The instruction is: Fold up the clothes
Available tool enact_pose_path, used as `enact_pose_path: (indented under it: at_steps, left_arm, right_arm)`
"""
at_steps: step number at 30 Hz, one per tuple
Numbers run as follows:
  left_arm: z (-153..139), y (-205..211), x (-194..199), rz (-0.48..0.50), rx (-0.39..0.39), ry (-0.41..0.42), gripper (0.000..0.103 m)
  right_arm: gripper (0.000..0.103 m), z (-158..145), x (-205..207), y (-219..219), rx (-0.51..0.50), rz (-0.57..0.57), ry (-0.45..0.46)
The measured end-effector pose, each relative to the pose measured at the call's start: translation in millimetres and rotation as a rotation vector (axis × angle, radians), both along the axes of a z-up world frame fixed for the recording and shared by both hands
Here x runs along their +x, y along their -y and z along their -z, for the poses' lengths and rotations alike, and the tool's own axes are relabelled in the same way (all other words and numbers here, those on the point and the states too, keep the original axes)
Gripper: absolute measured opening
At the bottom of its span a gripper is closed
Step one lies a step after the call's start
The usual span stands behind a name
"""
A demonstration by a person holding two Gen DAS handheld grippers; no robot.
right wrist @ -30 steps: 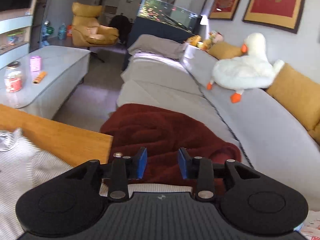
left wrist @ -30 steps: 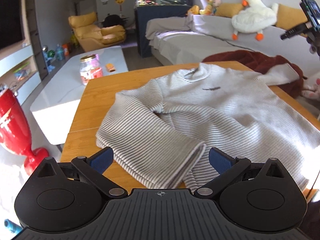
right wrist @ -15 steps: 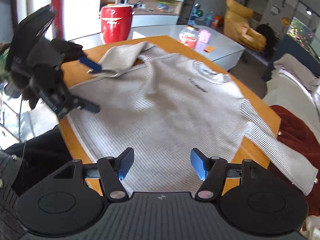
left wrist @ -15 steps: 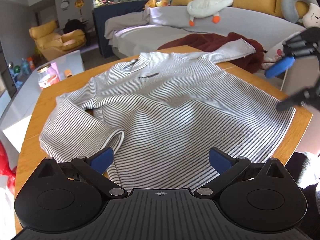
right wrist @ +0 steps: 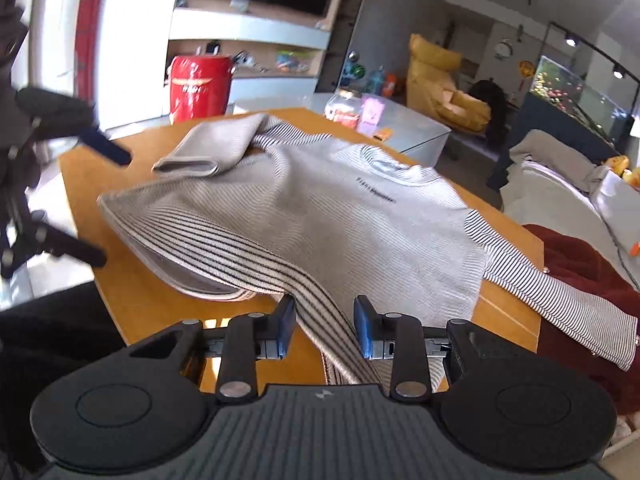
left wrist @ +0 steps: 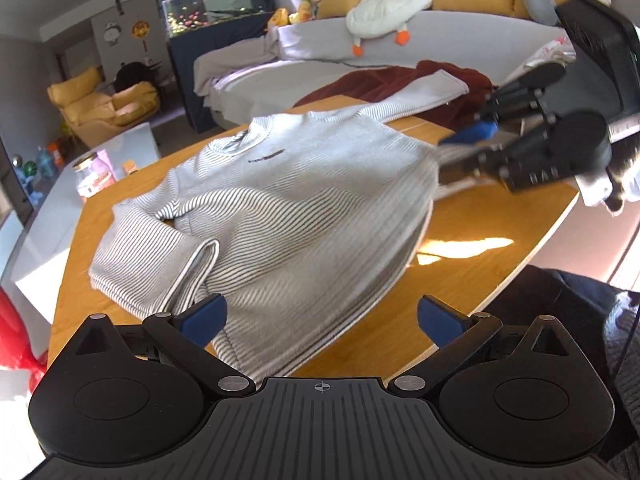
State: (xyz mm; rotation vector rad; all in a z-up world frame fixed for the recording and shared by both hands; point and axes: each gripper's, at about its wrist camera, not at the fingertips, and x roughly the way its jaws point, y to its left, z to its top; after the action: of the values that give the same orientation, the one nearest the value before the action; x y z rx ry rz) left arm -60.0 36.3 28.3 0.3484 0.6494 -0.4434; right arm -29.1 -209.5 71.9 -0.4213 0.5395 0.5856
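Left wrist view. Red vase (left wrist: 12, 332) at the left edge, on the floor. Jar (left wrist: 90, 174) on the white low table (left wrist: 36, 232), upper left of the frame. Sweater (left wrist: 288, 216), grey striped, lies across the centre of the orange table (left wrist: 472, 216), neck toward the top of the frame; one sleeve is folded back over the body at lower left, the other runs off the table's far edge toward the red blanket (left wrist: 384, 80), upper right. Left gripper (left wrist: 322, 318) at bottom centre: I have its jaws spread wide, nothing between them, the left blue pad just over the sweater's hem. Right gripper (left wrist: 460, 156) at the right of the frame, blurred, at the sweater's right edge.

Right wrist view. Left gripper (right wrist: 92, 200) at the left edge, jaws apart and holding nothing. Sweater (right wrist: 320, 220) fills the centre. Right gripper (right wrist: 324, 326) at bottom centre: a band of lifted striped hem runs between its jaws, but there is a visible gap from the cloth to each pad, so they are partly open and not clamped on it. Sofa (right wrist: 560, 208) at the right.
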Motion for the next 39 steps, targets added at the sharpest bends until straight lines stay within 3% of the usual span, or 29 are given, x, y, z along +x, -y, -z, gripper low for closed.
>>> enact_pose_path:
  at_steps: [3, 6, 9, 11, 14, 17, 21, 26, 29, 31, 34, 39]
  left_arm:
    - [11, -8, 13, -0.099, 0.056, -0.005, 0.103]
    - [7, -29, 33, -0.259, 0.021, 0.013, 0.103]
    - [-5, -55, 48, -0.394, -0.083, 0.019, 0.103]
    - [-10, -63, 53, -0.442, -0.09, 0.033, 0.103]
    - [-16, -68, 53, -0.452, -0.067, 0.06, 0.103]
    - [-28, -69, 43, -0.431, -0.036, 0.109, 0.103]
    - [-44, -64, 26, -0.382, -0.019, 0.162, 0.103]
    - [-35, -63, 19, -0.33, -0.025, 0.05, 0.103]
    - [-31, -66, 11, -0.259, -0.084, -0.019, 0.103]
    - [-33, -71, 6, -0.214, -0.146, -0.052, 0.103]
    - [-43, -78, 2, -0.204, -0.216, -0.027, 0.103]
    - [-40, -84, 17, -0.274, -0.205, 0.017, 0.103]
  right_arm:
    - [0.031, -5, -1, 5, 0.024, 0.019, 0.025]
    - [0.034, -3, -5, 15, 0.028, 0.035, 0.026]
    - [0.048, 8, -8, 26, -0.006, 0.089, 0.023]
    - [0.051, 16, -10, 34, -0.035, 0.131, 0.02]
    - [0.051, 27, -10, 50, -0.061, 0.217, -0.006]
    - [0.051, 17, -13, 64, -0.079, 0.293, 0.047]
    - [0.057, 11, -21, 66, -0.076, 0.248, 0.031]
    - [0.068, 3, -32, 70, -0.073, 0.191, 0.011]
    - [0.073, -3, -39, 71, -0.059, 0.152, -0.008]
    - [0.078, -13, -46, 71, 0.05, 0.089, -0.071]
    - [0.083, -37, -42, 65, 0.232, 0.028, -0.116]
    - [0.083, -57, 6, 34, 0.493, 0.002, -0.202]
